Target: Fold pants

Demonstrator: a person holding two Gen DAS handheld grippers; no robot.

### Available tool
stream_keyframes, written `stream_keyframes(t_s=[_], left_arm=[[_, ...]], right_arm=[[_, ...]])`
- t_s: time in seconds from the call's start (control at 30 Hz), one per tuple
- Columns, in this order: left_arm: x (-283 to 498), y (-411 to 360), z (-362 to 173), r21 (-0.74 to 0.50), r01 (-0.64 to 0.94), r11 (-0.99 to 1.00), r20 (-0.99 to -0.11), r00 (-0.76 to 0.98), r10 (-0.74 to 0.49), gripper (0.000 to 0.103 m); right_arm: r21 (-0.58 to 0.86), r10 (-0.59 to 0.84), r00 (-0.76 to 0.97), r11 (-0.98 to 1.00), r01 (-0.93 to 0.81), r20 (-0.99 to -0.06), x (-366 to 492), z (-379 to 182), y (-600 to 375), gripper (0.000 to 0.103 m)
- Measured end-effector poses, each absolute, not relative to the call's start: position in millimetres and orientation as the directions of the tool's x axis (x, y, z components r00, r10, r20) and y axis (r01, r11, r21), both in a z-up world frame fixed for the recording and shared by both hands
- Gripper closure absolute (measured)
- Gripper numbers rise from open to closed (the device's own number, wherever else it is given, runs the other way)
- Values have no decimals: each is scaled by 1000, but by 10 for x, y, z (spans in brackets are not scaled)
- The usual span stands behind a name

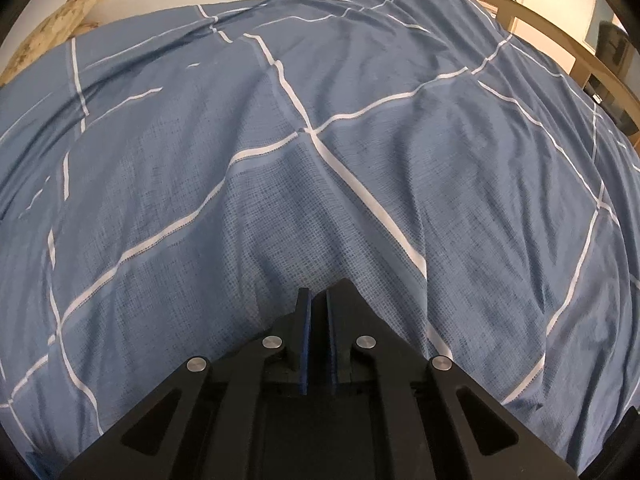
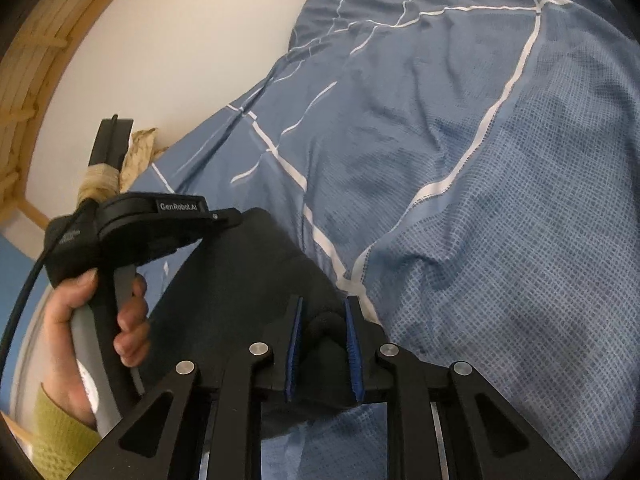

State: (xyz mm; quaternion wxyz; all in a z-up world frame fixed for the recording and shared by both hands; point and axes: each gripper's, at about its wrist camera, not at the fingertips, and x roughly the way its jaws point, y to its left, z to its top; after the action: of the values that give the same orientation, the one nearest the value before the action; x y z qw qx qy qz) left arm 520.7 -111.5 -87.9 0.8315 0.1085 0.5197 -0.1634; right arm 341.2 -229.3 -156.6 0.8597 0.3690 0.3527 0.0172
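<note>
Right gripper (image 2: 323, 322) is clamped on a bunched edge of the black pants (image 2: 240, 280), which drape left toward the left gripper (image 2: 160, 220). Left gripper's pads (image 1: 305, 340) are nearly together, maybe pinching dark cloth, can't tell. Blue checked duvet (image 1: 360, 160) spreads wide all around.

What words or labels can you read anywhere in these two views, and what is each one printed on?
"GenRobot.AI": white lettering on the black body of the left gripper, seen in the right wrist view.
Small pale print on that gripper's dark rear housing: too blurred to read.
Left wrist view: no text visible on the blue checked duvet.
</note>
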Motion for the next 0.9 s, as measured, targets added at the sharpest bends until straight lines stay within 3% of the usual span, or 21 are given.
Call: stream_keyframes(t_s=[0.07, 0.13, 0.2, 0.3, 0.4, 0.53, 0.7, 0.9], left_arm=[[5181, -1073, -821, -17, 378, 925, -888, 421, -188, 88], [5117, -1022, -724, -18, 375, 927, -867, 456, -201, 70], [5027, -943, -570, -10, 365, 931, -839, 504, -207, 58], [4812, -729, -309, -32, 331, 943, -794, 565, -225, 55], [4477, -355, -90, -73, 238, 969, -738, 640, -213, 43], [3885, 211, 11, -111, 96, 989, -678, 721, -146, 34], [3187, 754, -167, -53, -64, 997, -647, 762, 15, 29], [2772, 902, -391, -18, -110, 994, -584, 808, 79, 23]], right_arm=[[642, 291, 745, 730, 233, -601, 3430, -1563, -2303, 80], [617, 270, 746, 752, 231, -609, 3405, -1520, -2299, 75], [594, 242, 751, 768, 238, -615, 3340, -1479, -2306, 55], [584, 209, 775, 776, 240, -596, 3242, -1394, -2341, 43], [596, 214, 803, 776, 206, -557, 3144, -1284, -2363, 36], [596, 233, 825, 789, 149, -514, 3104, -1164, -2349, 34], [450, 227, 844, 893, 20, -486, 3118, -913, -2149, 28], [295, 232, 845, 951, -94, -481, 3259, -721, -1981, 27]])
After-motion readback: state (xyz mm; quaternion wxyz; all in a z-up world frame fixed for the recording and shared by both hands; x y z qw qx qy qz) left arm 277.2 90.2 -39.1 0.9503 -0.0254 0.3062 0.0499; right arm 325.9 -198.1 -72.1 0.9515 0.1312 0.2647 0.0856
